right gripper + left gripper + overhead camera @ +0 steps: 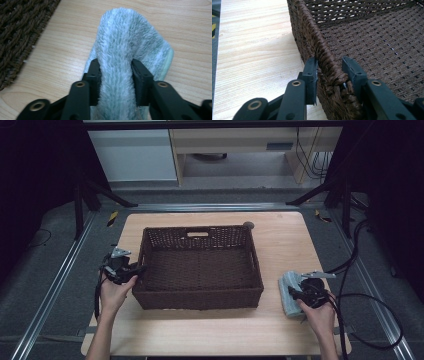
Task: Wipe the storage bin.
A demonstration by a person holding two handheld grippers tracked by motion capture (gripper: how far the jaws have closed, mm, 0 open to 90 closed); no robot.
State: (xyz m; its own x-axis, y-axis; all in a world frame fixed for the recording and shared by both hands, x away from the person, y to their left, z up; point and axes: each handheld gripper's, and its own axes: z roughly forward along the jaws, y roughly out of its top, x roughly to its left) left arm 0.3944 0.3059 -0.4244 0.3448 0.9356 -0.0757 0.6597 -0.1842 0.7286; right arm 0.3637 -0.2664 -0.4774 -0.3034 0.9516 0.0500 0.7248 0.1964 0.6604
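A dark brown woven basket [200, 298] stands in the middle of the light wooden table [285, 240], nothing inside it. My left gripper [136, 270] sits at the basket's left wall near the front corner. In the left gripper view the plaited rim [312, 37] runs between the jaws of that gripper [329, 72], one jaw outside and one inside, shut on it. A pale blue-grey fluffy towel [286, 290] lies right of the basket. My right gripper [294, 293] is over it. In the right gripper view the gripper [115, 72] is shut on a raised fold of the towel [125, 37].
The basket's outer wall [22, 30] is close to the left of the towel. A small dark round thing [248, 225] lies behind the basket's back right corner. Black cables [370, 320] trail off the table's right edge. Metal rails [55, 285] flank the table.
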